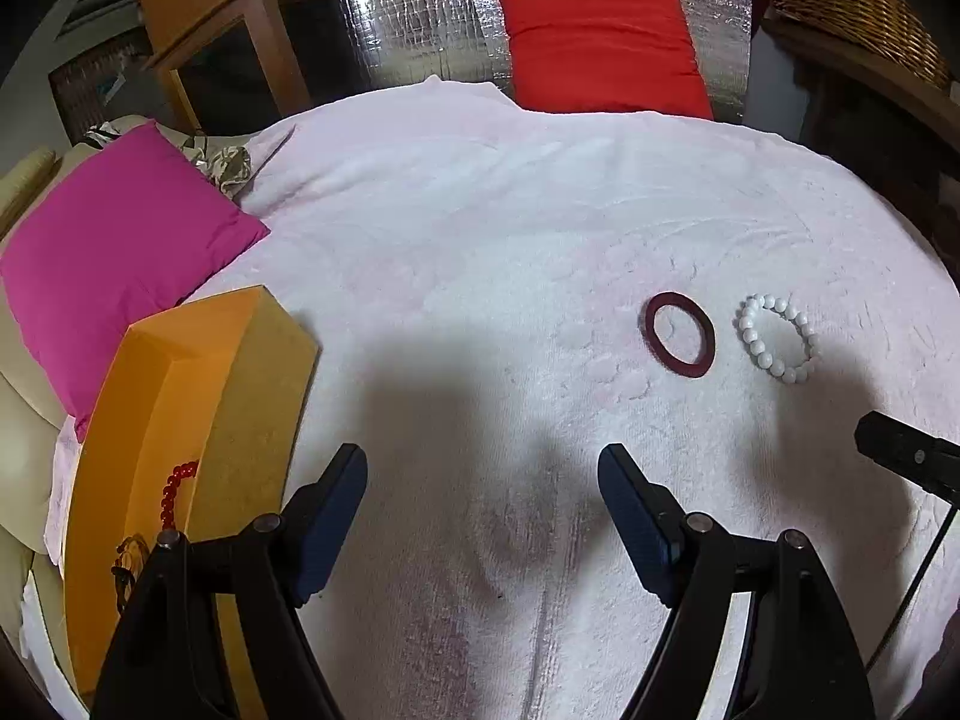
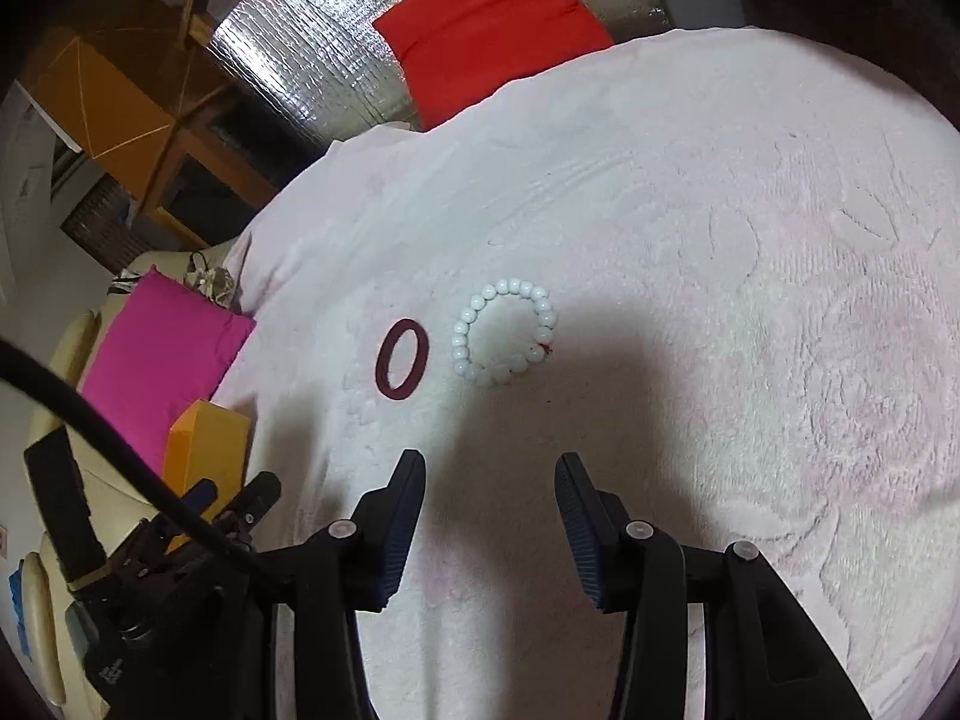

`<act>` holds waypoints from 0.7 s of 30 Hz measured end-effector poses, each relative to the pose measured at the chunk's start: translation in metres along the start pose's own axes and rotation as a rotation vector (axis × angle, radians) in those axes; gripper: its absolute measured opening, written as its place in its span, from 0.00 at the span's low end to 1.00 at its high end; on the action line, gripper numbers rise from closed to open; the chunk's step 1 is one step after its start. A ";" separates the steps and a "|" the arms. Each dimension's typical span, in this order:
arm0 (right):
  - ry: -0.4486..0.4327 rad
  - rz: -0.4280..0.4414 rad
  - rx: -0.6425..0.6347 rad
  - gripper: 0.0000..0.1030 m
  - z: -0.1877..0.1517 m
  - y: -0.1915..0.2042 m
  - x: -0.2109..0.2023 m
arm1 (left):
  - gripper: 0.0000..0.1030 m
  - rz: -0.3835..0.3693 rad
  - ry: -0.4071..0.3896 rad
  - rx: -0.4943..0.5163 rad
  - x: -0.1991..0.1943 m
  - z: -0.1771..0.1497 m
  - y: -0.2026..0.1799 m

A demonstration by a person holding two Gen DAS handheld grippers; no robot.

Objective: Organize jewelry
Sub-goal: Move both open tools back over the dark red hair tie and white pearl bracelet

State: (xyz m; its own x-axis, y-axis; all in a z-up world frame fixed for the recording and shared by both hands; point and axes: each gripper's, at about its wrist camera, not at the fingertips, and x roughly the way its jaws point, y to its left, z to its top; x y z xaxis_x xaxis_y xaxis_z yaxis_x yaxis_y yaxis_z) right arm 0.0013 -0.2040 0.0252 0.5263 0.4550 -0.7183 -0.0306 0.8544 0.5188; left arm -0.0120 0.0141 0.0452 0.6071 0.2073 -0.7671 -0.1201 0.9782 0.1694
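A dark red bangle [image 1: 680,334] and a white bead bracelet [image 1: 777,337] lie side by side on a pale pink fluffy blanket [image 1: 480,228]. Both show in the right wrist view, bangle [image 2: 402,365] left of the bracelet [image 2: 506,331]. An open orange box [image 1: 180,450] stands at the left and holds a red bead strand [image 1: 174,495]. My left gripper [image 1: 483,474] is open and empty, nearer than the bangle. My right gripper [image 2: 490,474] is open and empty, just short of the white bracelet.
A magenta cushion [image 1: 114,252] lies beside the box, a red cushion [image 1: 600,48] at the far edge against silver foil. Wooden furniture [image 1: 228,30] stands at back left, a wicker basket [image 1: 852,0] at back right. The left gripper's body [image 2: 150,540] shows low left in the right view.
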 end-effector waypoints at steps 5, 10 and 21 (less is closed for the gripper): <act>0.001 -0.011 0.026 0.47 0.002 -0.011 0.002 | 0.78 0.001 -0.007 0.015 0.001 0.001 -0.006; -0.001 -0.008 0.032 0.47 0.005 -0.014 0.004 | 0.78 0.004 -0.003 0.026 0.003 0.003 -0.012; -0.013 -0.015 0.042 0.47 0.011 -0.023 0.003 | 0.78 0.003 0.001 0.038 0.006 0.005 -0.019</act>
State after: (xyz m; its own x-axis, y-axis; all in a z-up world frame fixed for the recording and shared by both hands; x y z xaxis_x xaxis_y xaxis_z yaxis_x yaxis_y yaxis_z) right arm 0.0128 -0.2247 0.0160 0.5375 0.4390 -0.7200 0.0129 0.8494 0.5276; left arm -0.0027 -0.0030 0.0406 0.6063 0.2099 -0.7670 -0.0917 0.9765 0.1948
